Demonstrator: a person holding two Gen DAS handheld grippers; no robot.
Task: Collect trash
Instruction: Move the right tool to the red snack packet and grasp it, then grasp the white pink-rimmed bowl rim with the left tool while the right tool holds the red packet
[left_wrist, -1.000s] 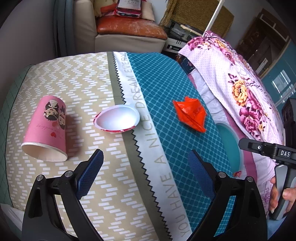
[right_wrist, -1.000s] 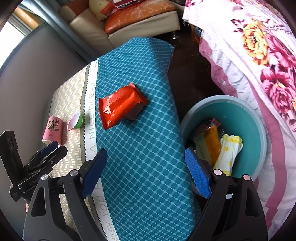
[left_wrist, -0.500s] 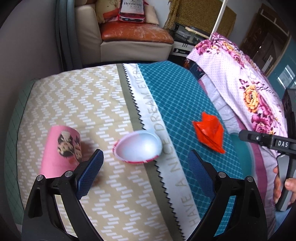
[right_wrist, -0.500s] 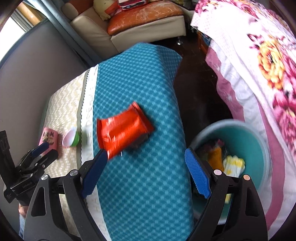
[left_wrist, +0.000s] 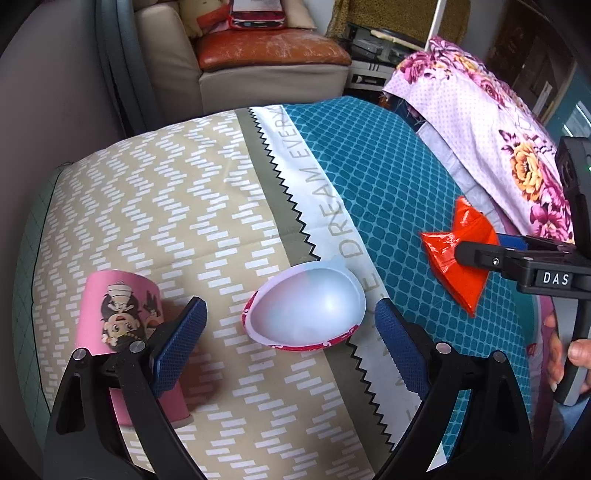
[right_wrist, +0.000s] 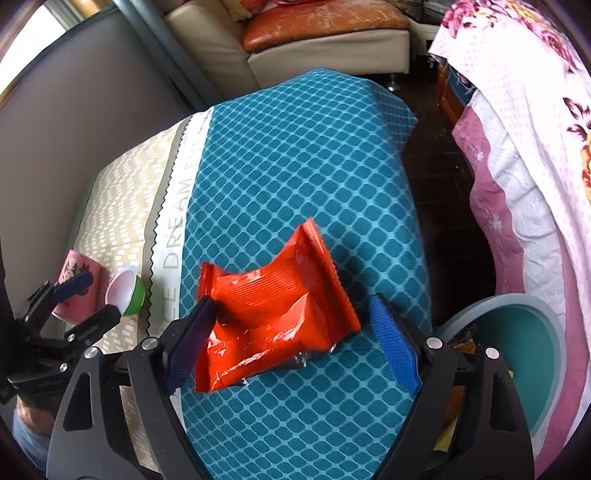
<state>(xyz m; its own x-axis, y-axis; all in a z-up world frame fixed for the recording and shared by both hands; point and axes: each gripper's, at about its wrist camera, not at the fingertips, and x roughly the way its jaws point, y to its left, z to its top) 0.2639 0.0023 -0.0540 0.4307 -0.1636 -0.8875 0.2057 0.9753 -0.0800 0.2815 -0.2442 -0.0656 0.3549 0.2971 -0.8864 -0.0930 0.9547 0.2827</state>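
Right wrist view, my right gripper (right_wrist: 291, 336) closing around the orange wrapper (right_wrist: 273, 317), pads not yet pressing, my left gripper (left_wrist: 288, 350) open, white cup (left_wrist: 306, 310) between its fingers, teal bin (right_wrist: 546, 354) at three o'clock.

Behind the table's patterned cloth (left_wrist: 155, 206) stand a beige sofa (left_wrist: 173, 62) with an orange cushion (right_wrist: 325, 22), a grey wall (right_wrist: 85, 92), dark floor (right_wrist: 439, 192) and a floral bedspread (left_wrist: 491, 122).
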